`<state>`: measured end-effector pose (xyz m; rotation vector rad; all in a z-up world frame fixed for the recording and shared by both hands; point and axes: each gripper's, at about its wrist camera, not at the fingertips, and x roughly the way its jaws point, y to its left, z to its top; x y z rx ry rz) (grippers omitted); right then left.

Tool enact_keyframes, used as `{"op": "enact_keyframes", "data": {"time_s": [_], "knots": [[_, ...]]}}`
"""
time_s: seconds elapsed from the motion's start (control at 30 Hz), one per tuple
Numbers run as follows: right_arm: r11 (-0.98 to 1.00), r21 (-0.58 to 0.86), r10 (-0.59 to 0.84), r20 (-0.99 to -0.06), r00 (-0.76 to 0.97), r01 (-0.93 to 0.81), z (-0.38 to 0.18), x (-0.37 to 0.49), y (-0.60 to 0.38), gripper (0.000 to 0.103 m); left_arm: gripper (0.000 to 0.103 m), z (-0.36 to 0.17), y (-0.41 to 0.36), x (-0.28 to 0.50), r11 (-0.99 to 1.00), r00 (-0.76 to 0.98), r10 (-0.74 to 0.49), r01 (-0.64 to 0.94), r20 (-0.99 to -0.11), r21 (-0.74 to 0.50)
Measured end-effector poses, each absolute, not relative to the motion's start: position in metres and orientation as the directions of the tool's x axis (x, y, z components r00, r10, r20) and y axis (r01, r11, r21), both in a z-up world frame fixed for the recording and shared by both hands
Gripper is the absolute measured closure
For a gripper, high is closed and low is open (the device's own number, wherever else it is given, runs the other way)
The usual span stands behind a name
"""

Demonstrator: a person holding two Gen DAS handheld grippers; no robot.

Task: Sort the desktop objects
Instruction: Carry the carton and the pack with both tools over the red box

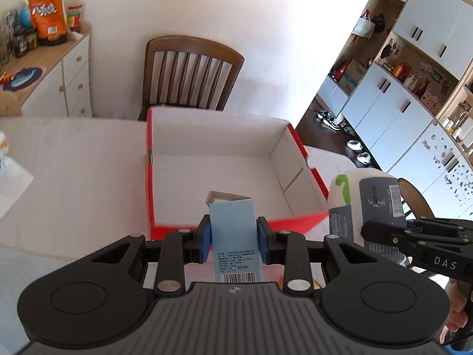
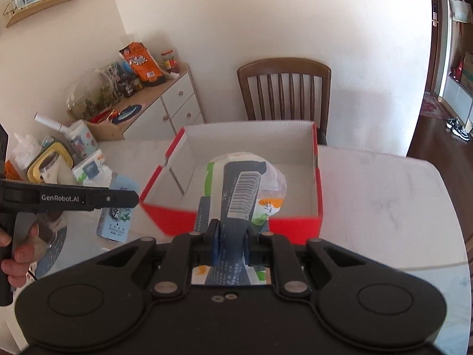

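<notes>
blue carton (image 1: 233, 236): slim light-blue box, barcode and small print on the face toward the camera, top flap open; upright, pinched between the blue pads of the left claw (image 1: 233, 244), at the near wall of the box.
tissue pack (image 2: 245, 189): soft white plastic pack, dark blue label with barcode, green and orange marks; squeezed at its near end in the right claw (image 2: 231, 247), over the box's near wall.
box (image 1: 292, 136): open cardboard box, red outside, white inside, on the white counter (image 2: 384, 195).
</notes>
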<state>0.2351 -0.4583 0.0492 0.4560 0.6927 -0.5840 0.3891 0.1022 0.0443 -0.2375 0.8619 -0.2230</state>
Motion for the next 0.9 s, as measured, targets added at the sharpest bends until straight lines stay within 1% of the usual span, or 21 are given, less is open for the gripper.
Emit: {"op": "enact_keyframes", "data": {"time_s": [0.23, 0.47, 0.6, 0.9], "knots": [[0.738, 0.184, -0.355, -0.711, 0.606, 0.649, 0.043, 0.261, -0.493, 0.089, 0.073, 0.045, 0.094, 0.429, 0.959, 0.63, -0.272, 0.116, -0.728, -0.258], [0.737, 0.154, -0.369, -0.724, 0.583, 0.658, 0.031, 0.287, -0.522, 0.089, 0.073, 0.035, 0.088, 0.469, 0.966, 0.622, -0.253, 0.119, -0.74, -0.23], [0.731, 0.139, -0.377, -0.734, 0.565, 0.668, 0.021, 0.301, -0.536, 0.089, 0.073, 0.023, 0.082, 0.488, 0.969, 0.623, -0.245, 0.132, -0.743, -0.209], [0.722, 0.14, -0.346, -0.775, 0.529, 0.677, -0.015, 0.326, -0.553, 0.089, 0.073, -0.016, 0.066, 0.519, 0.972, 0.564, -0.236, 0.156, -0.791, -0.178]]}}
